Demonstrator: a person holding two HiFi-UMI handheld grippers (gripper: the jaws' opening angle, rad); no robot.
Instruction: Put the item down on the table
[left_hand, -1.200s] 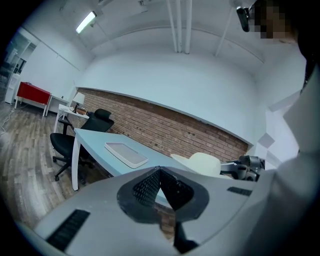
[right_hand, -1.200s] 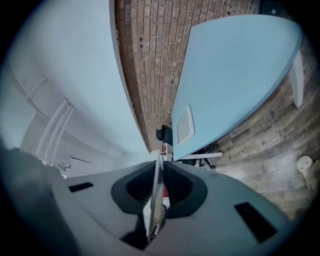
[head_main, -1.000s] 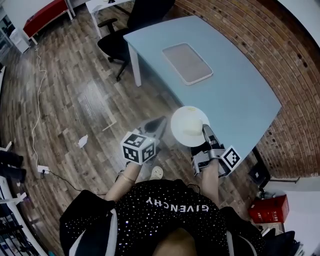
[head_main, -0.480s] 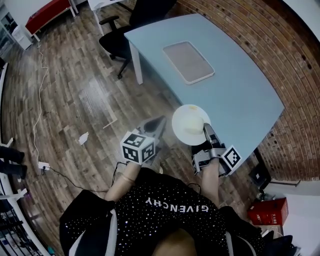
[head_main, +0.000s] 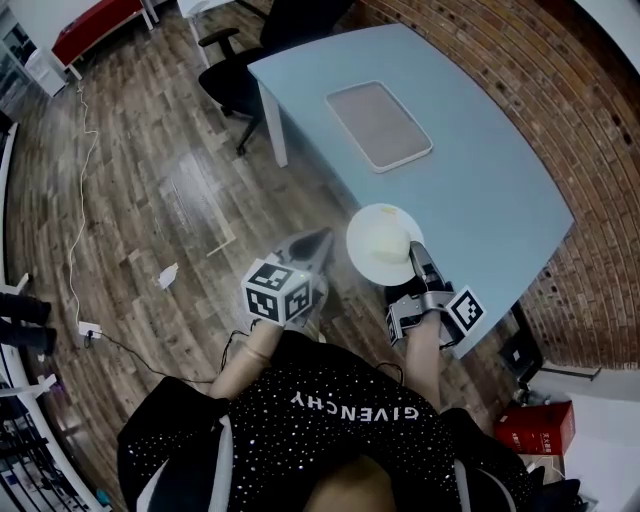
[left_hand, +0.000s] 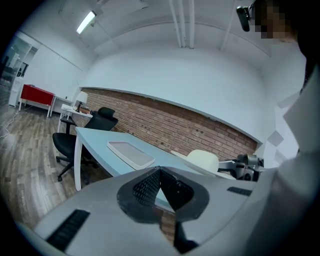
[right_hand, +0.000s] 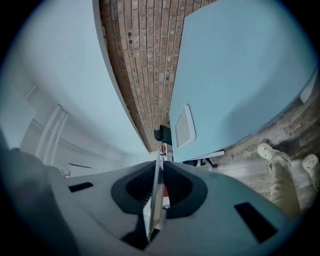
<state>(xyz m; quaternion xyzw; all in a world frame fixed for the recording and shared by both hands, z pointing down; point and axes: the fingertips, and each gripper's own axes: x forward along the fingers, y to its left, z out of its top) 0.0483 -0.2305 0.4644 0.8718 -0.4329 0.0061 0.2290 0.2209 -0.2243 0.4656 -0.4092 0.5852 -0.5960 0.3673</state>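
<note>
White plate (head_main: 382, 245) is clamped at its rim by the right gripper (head_main: 416, 252). In the right gripper view the rim runs edge-on between the two pads, which are clenched on it. A pale domed item (head_main: 386, 240) sits on the plate.

Position, referenced to the light-blue table (head_main: 470, 170):
- The plate is held level over the table's near edge, part over the top and part over the wooden floor (head_main: 150, 190). Contact with the top cannot be confirmed.
- The right gripper reaches in from the near side, its marker cube just off the table's near corner.
- The left gripper (head_main: 318, 240) is off the table, over the floor beside the near edge and left of the plate. Its jaws are closed tip to tip with nothing between them.
- A shallow rectangular tray (head_main: 380, 126) lies on the table's middle, well apart from the plate.
- A black office chair (head_main: 240, 70) stands at the far end.
- A brick wall (head_main: 560, 120) runs along the far side.
</note>
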